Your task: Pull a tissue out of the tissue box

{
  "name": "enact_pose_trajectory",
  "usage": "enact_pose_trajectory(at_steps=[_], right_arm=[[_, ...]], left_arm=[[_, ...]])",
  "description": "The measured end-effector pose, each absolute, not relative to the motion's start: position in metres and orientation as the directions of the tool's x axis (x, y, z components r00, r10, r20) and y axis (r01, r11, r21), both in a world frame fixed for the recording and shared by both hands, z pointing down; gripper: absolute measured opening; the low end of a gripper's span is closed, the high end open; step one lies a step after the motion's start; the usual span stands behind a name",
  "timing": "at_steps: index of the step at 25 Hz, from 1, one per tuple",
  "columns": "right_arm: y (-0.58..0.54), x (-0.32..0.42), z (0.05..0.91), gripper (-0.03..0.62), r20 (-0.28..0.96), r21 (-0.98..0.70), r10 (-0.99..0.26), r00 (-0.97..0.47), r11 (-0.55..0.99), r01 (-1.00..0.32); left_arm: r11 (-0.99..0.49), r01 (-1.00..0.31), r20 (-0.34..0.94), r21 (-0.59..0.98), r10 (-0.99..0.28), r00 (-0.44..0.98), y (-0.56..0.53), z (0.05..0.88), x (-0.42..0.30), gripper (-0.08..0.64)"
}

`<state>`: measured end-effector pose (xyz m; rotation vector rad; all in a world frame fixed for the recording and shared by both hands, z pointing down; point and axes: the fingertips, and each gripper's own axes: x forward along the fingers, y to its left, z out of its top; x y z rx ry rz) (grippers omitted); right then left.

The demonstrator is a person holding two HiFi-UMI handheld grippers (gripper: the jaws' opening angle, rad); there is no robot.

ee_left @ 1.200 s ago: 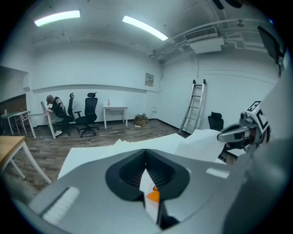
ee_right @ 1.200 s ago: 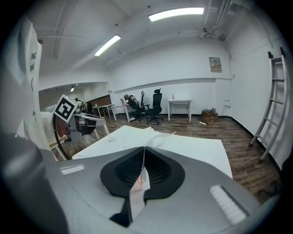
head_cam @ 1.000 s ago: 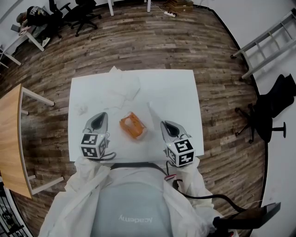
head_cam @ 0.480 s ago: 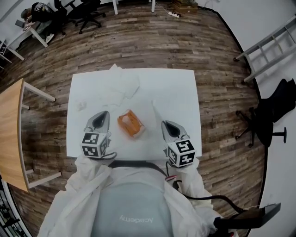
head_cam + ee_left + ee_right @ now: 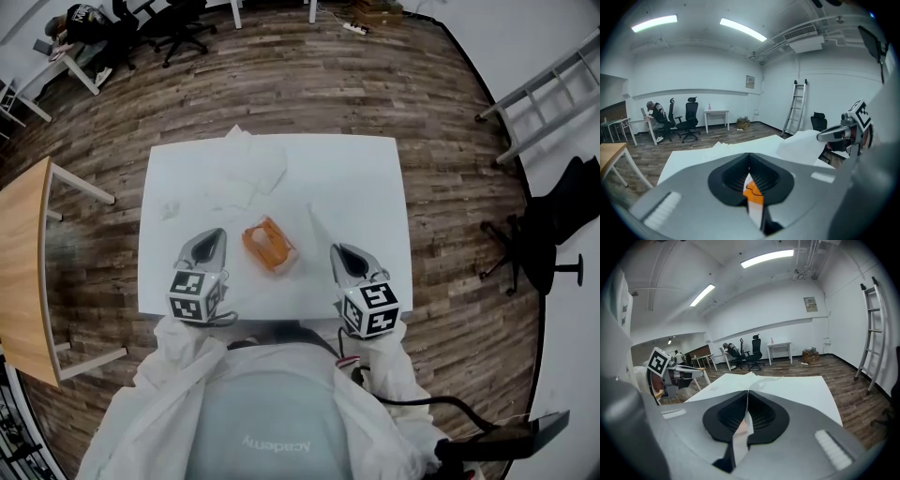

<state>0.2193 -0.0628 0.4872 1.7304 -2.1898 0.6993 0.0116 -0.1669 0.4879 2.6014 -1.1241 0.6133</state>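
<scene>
Left tongs (image 5: 214, 236), closed and empty, edged toward orange tissue box (image 5: 270, 246) on worktop (image 5: 356, 178). Right tongs (image 5: 336, 249) stayed clamped on tissue (image 5: 313, 221), apparently clear of box. Pull judged done; next, release tissue onto worktop.

Orange sliver, likely tissue box (image 5: 753, 193), behind left claw (image 5: 749, 154).

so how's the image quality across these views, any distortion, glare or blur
Head view: strong fisheye bends the table edges and floor planks; even light, orange tissue box sharp. Left gripper view: black corners, ceiling strip lights bright, close jaws soft. Right gripper view: same vignette, near jaws blurred, the room beyond sharp.
</scene>
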Motion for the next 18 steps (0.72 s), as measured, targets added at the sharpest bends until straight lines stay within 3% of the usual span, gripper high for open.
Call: enact_pose_trajectory(at_steps=[18], right_arm=[[-0.004,0.173,0.473,0.003,0.466,-0.141,-0.881,-0.077,0.012,-0.99]], left_arm=[[-0.753,-0.655,0.421,0.07,-0.573,0.703,-0.121,0.479,-0.043,0.0]])
